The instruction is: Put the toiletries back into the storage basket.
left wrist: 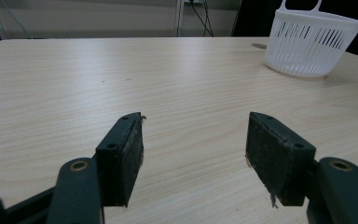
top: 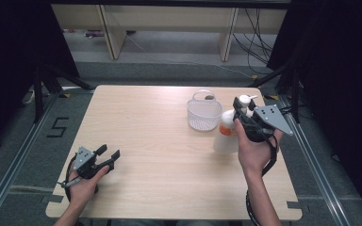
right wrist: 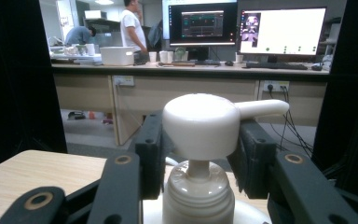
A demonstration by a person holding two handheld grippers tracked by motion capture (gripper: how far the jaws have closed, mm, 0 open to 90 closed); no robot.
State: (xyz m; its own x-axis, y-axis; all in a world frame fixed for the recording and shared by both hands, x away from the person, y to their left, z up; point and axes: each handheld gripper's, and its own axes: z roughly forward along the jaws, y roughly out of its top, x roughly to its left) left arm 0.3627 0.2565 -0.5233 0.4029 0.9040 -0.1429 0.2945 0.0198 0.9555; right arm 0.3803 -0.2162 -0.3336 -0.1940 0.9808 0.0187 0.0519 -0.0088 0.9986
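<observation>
Right gripper (top: 241, 109) clamped on the pump head (right wrist: 200, 123) of a white pump bottle (top: 226, 134) with an orange label, one jaw on each side of the head and the spout sticking out sideways past one jaw in the right gripper view. Bottle standing on the light wooden table (top: 160, 155) at its right side, upright or very nearly so, long axis running up and down, base apparently on the wood though the high view cannot settle whether it has just lifted clear. White slotted plastic basket (top: 204, 113) with a loop handle just beside the bottle, toward the table's middle and slightly farther from the person. So the likely move, a short carry up and over the near rim toward the left of the high view, then down into the basket, hinges on clearing that rim with the bottle's base. Left gripper (top: 107, 154) well apart near the front left edge, resting low in the left hand, jaws spread wide with nothing between them, bare wood ahead and the basket (left wrist: 310, 44) far off toward its right. Right hand clearly nearer to both bottle and basket; no need for the left.
</observation>
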